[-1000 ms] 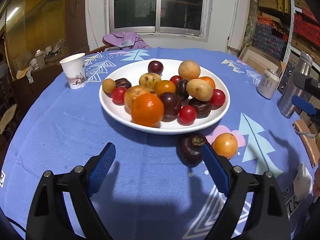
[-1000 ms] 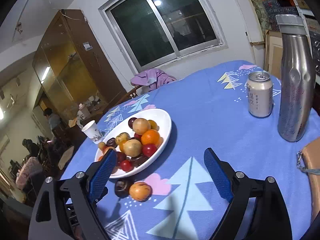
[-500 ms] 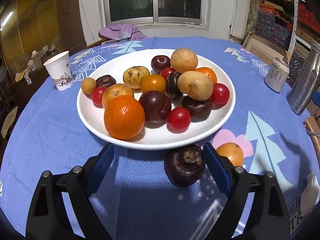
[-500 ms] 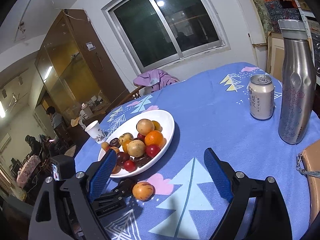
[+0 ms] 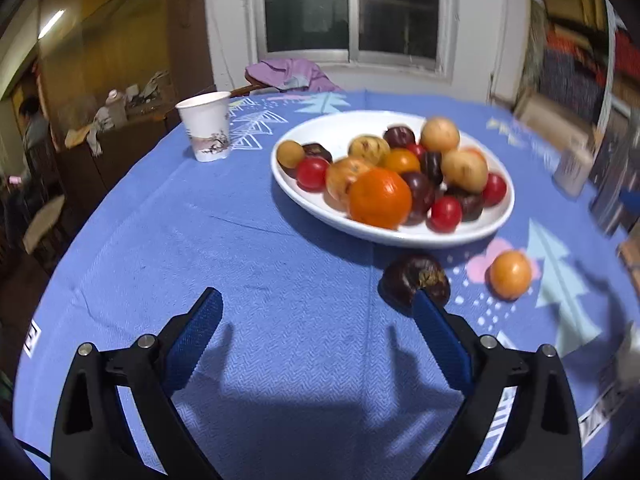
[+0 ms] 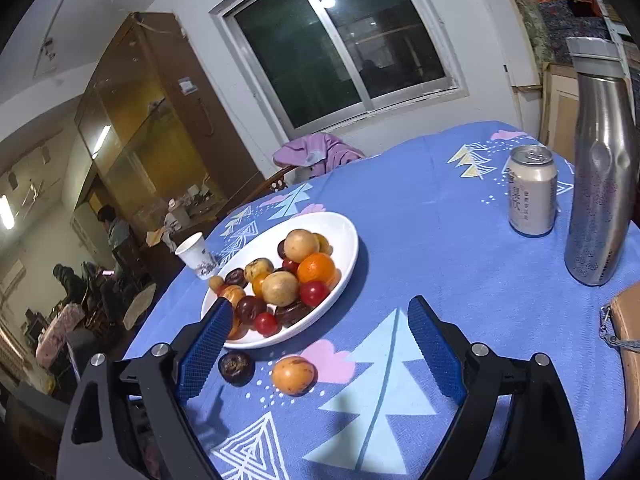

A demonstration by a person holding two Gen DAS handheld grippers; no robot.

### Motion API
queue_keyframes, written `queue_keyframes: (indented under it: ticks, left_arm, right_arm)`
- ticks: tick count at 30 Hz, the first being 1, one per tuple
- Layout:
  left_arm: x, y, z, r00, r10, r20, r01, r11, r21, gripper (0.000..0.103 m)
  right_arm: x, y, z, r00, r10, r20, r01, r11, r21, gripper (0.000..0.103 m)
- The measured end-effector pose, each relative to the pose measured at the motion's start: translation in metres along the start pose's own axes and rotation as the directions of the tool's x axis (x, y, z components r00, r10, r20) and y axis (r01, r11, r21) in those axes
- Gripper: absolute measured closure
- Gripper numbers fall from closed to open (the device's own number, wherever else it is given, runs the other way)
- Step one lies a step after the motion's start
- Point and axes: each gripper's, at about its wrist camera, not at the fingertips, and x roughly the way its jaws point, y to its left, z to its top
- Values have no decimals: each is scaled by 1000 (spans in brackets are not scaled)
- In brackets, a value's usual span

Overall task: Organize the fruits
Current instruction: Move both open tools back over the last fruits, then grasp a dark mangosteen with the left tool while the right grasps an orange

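A white plate [image 5: 472, 234] piled with several fruits, a big orange [image 5: 380, 197] in front, sits on the blue tablecloth; it also shows in the right wrist view [image 6: 344, 236]. Two fruits lie on the cloth beside it: a dark purple fruit [image 5: 414, 278] [image 6: 236, 367] and a small orange fruit [image 5: 510, 274] [image 6: 293, 374]. My left gripper [image 5: 316, 334] is open and empty, its right fingertip just in front of the dark fruit. My right gripper [image 6: 316, 344] is open and empty, above the cloth near the small orange fruit.
A paper cup [image 5: 206, 126] stands left of the plate. A drink can [image 6: 531, 190] and a steel bottle [image 6: 598, 184] stand at the right. A tan bag [image 6: 626, 336] lies at the right edge. A chair with purple cloth [image 6: 320, 154] is behind the table.
My left gripper has pulled back and swung left, so the plate and the dark fruit now sit farther away and to the right. The right gripper has barely moved.
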Motion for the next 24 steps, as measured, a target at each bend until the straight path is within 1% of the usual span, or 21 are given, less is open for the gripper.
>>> queue_keyframes:
  ticks: [1, 3, 7, 9, 11, 12, 17, 18, 19, 21, 22, 24]
  left_arm:
    - [-1, 0, 2, 1000, -13, 10, 13, 1000, -6, 9]
    - [2, -9, 2, 999, -44, 0, 44, 999, 29, 9]
    - [11, -36, 4, 1000, -14, -6, 15, 990, 139, 9]
    - [17, -44, 7, 1000, -11, -17, 13, 987, 158, 9]
    - [25, -49, 7, 999, -13, -43, 20, 986, 164, 11]
    - [29, -50, 8, 998, -19, -59, 28, 986, 163, 18]
    - [38, -52, 10, 994, -59, -97, 74, 983, 165, 23]
    - [40, -53, 10, 992, -68, -108, 86, 981, 171, 30]
    - [44, -54, 9, 988, -85, -128, 107, 978, 178, 40]
    - [50, -56, 9, 977, -129, -167, 159, 971, 180, 50]
    - [49, -55, 10, 976, -144, -163, 172, 970, 171, 55]
    - [49, -53, 9, 973, -162, -163, 188, 969, 159, 55]
  right_arm:
    - [1, 2, -1, 1000, 4, -9, -4, 1000, -11, 13]
    - [6, 7, -4, 999, 8, -35, -10, 999, -34, 13]
    - [14, 12, -9, 998, 2, -68, -6, 998, -60, 13]
    - [14, 11, -9, 998, -2, -70, -2, 998, -58, 13]
    - [15, 10, -9, 997, -4, -71, 0, 999, -53, 13]
    - [15, 10, -10, 997, -4, -72, 0, 999, -53, 13]
    - [21, 16, -14, 995, -3, -101, -5, 997, -77, 13]
    - [24, 19, -16, 994, -3, -111, -7, 996, -86, 13]
    - [26, 20, -17, 993, -3, -119, -8, 996, -93, 13]
    - [30, 22, -20, 991, -11, -133, -4, 994, -110, 13]
    - [32, 24, -22, 990, -16, -140, -1, 993, -118, 13]
    - [35, 23, -25, 988, -26, -151, 6, 992, -126, 13]
